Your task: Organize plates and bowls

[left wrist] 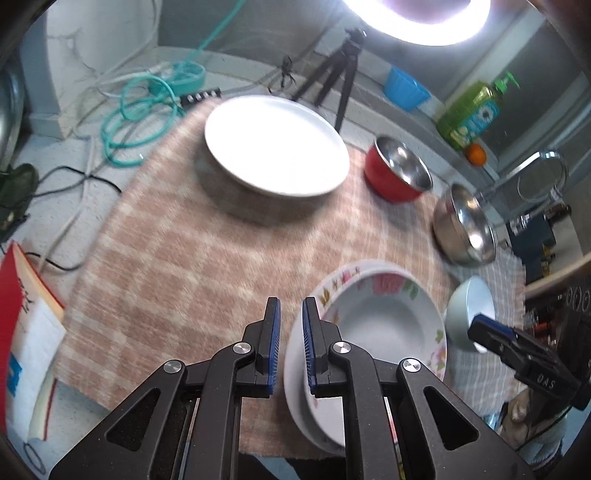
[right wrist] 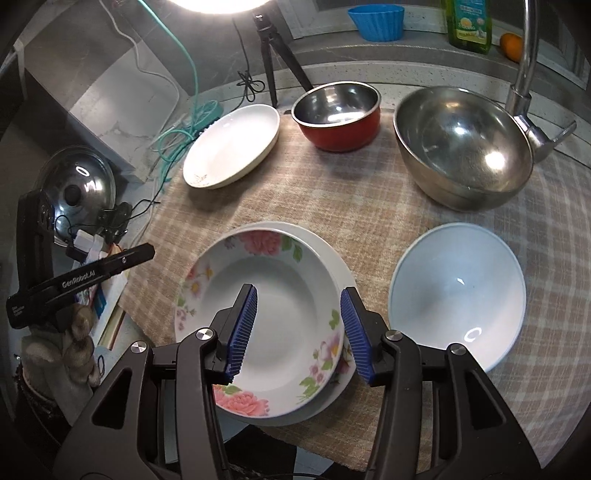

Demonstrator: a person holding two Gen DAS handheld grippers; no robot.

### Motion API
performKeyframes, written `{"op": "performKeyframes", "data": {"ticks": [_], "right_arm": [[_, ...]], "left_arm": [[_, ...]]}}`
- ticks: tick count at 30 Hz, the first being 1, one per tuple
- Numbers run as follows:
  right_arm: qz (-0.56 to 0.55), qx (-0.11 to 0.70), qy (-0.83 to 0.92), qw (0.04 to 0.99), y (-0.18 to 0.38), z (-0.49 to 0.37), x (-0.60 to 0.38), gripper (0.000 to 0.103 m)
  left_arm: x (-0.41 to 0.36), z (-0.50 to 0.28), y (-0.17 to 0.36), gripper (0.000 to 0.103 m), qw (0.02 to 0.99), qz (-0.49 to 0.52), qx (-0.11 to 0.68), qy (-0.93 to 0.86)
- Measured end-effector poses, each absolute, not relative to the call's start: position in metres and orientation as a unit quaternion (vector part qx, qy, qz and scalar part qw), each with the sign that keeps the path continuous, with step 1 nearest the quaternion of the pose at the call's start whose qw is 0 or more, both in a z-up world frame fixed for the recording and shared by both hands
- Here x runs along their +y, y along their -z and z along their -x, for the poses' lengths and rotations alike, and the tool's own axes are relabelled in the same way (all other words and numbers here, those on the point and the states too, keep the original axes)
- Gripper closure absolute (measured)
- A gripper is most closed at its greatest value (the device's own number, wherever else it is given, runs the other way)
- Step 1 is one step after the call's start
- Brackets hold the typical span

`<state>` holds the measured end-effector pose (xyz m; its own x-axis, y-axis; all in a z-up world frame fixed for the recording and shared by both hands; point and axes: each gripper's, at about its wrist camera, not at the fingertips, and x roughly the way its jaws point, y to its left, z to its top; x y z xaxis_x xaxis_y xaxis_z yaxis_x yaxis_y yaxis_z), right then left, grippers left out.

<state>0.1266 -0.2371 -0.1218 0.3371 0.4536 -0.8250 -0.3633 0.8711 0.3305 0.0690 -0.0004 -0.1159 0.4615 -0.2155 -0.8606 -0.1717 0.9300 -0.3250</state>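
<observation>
A floral plate [right wrist: 273,291] sits stacked on a plain white plate [right wrist: 341,266] at the front of the checked mat; the floral plate also shows in the left wrist view [left wrist: 384,321]. My right gripper [right wrist: 299,328] is open above the floral plate, holding nothing. My left gripper [left wrist: 291,343] is nearly closed with a narrow gap, empty, at the stack's left rim. A white plate [left wrist: 275,144] [right wrist: 232,144] lies at the back. A red bowl [right wrist: 338,114], a large steel bowl [right wrist: 461,144] and a pale blue bowl [right wrist: 458,291] stand to the right.
The checked mat [left wrist: 177,258] covers the counter. A faucet [right wrist: 524,92] rises at the right rear. A tripod [right wrist: 273,48], cables [left wrist: 140,107], a pot lid [right wrist: 79,184], a book [left wrist: 26,339], a soap bottle [right wrist: 467,22] and a blue cup [right wrist: 376,20] ring the mat.
</observation>
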Motion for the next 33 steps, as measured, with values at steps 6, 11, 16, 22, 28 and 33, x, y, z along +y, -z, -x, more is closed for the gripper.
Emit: {"op": "performKeyframes", "data": {"ticks": [6, 11, 16, 22, 28, 33], "right_arm": [[-0.057, 0.511, -0.262, 0.816, 0.11, -0.14, -0.217, 0.054], [-0.096, 0.516, -0.249, 0.814, 0.116, -0.159, -0.19, 0.054], [-0.139, 0.516, -0.214, 0.817, 0.125, -0.186, -0.17, 0.054], [-0.171, 0.523, -0.173, 0.817, 0.139, -0.216, -0.154, 0.062], [-0.184, 0.543, -0.148, 0.806, 0.157, -0.246, -0.138, 0.069], [-0.177, 0.553, -0.14, 0.802, 0.163, -0.262, -0.125, 0.073]], "left_arm": [[0.019, -0.09, 0.102, 0.092, 0.844, 0.177, 0.506, 0.008], [0.053, -0.123, 0.102, 0.092, 0.845, 0.161, 0.509, 0.023], [0.086, -0.169, 0.106, 0.092, 0.843, 0.133, 0.519, 0.054], [0.107, -0.226, 0.116, 0.092, 0.837, 0.115, 0.529, 0.082], [0.114, -0.273, 0.142, 0.092, 0.819, 0.122, 0.55, 0.109], [0.114, -0.292, 0.155, 0.092, 0.812, 0.122, 0.558, 0.118]]}}
